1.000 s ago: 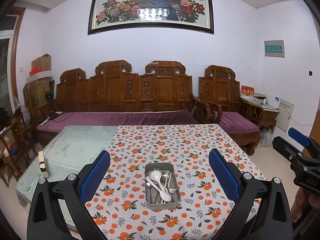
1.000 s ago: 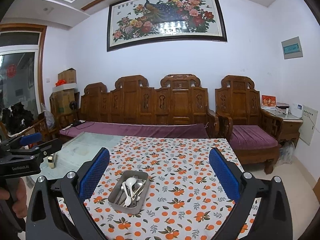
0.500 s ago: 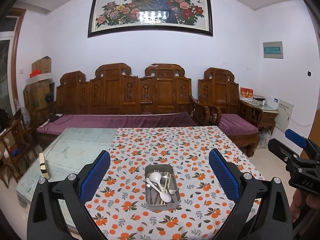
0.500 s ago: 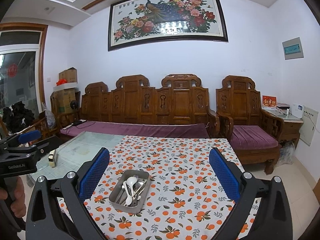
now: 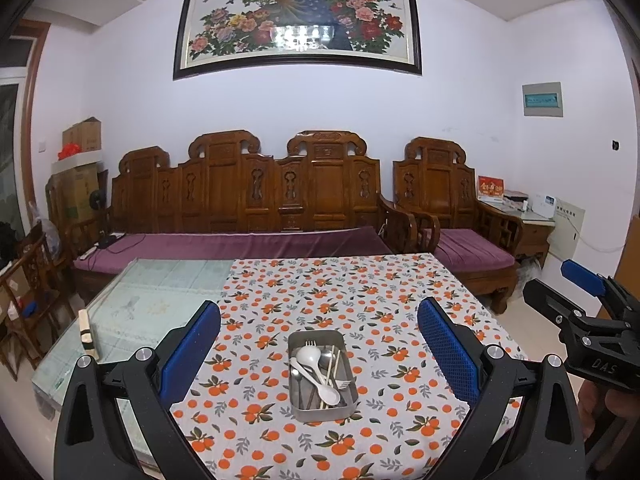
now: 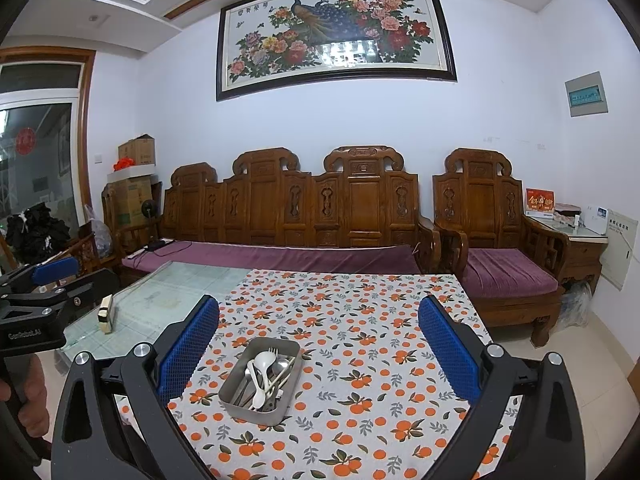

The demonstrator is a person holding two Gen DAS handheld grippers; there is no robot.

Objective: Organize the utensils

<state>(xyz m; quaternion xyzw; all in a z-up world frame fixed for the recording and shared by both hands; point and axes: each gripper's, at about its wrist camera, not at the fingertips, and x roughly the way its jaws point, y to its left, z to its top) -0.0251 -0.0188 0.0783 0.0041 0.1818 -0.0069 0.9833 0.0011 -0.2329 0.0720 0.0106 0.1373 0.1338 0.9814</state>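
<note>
A metal tray (image 5: 298, 407) (image 6: 236, 405) lies on the orange-patterned tablecloth (image 5: 360, 300) and holds white plastic spoons (image 5: 308, 356) (image 6: 265, 360), forks and chopsticks in a loose pile. My left gripper (image 5: 319, 354) is open and empty, held above and in front of the tray, with the tray between its blue pads. My right gripper (image 6: 319, 354) is open and empty, with the tray low between its fingers, toward the left one. Each gripper shows at the edge of the other's view: the right one (image 5: 584, 300) and the left one (image 6: 44, 280).
The left part of the table is bare glass (image 5: 160, 296) with a small block (image 5: 86, 330) near its left edge. A carved wooden sofa with purple cushions (image 5: 248, 240) and an armchair (image 5: 452, 220) stand behind the table. Boxes (image 5: 80, 168) are stacked at the far left.
Both grippers have risen slightly and tilted, so the tray and table sit a little lower in both views. The tray and its utensils have not moved.
</note>
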